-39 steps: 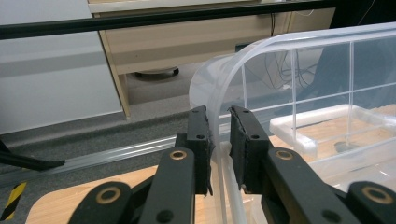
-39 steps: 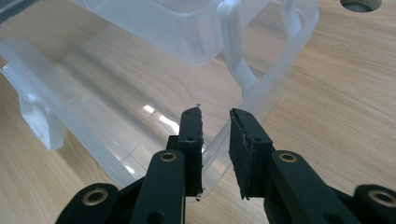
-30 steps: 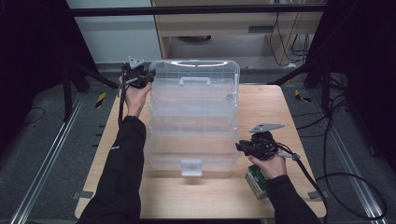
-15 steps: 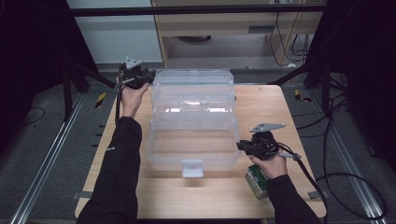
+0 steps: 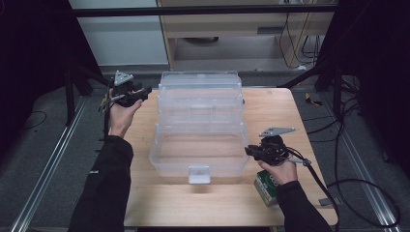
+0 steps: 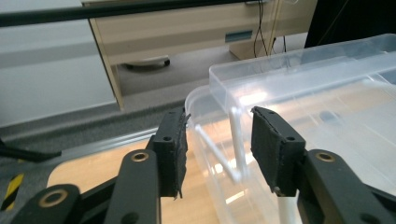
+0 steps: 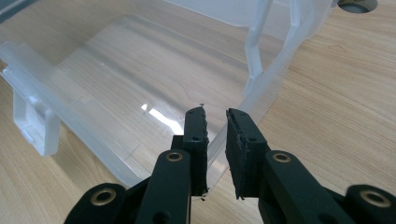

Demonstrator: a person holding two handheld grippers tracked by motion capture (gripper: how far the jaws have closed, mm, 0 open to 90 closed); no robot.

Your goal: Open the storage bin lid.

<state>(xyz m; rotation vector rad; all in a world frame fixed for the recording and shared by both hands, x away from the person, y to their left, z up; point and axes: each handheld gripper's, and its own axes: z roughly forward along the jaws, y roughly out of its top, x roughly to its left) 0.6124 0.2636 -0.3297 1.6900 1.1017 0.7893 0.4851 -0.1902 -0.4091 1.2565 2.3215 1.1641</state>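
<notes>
Clear box between left tongs and right tongs

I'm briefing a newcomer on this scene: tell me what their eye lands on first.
First, the clear plastic tiered box, opened out in steps mid-table. Next, the right gripper at its near right corner, jaws astride the bottom tray's wall, and the left gripper at the far left corner, its jaws just opened and off the box. A green carton lies under the right hand.

Clear plastic tiered box, opened, trays stepped back, mid-table
</notes>
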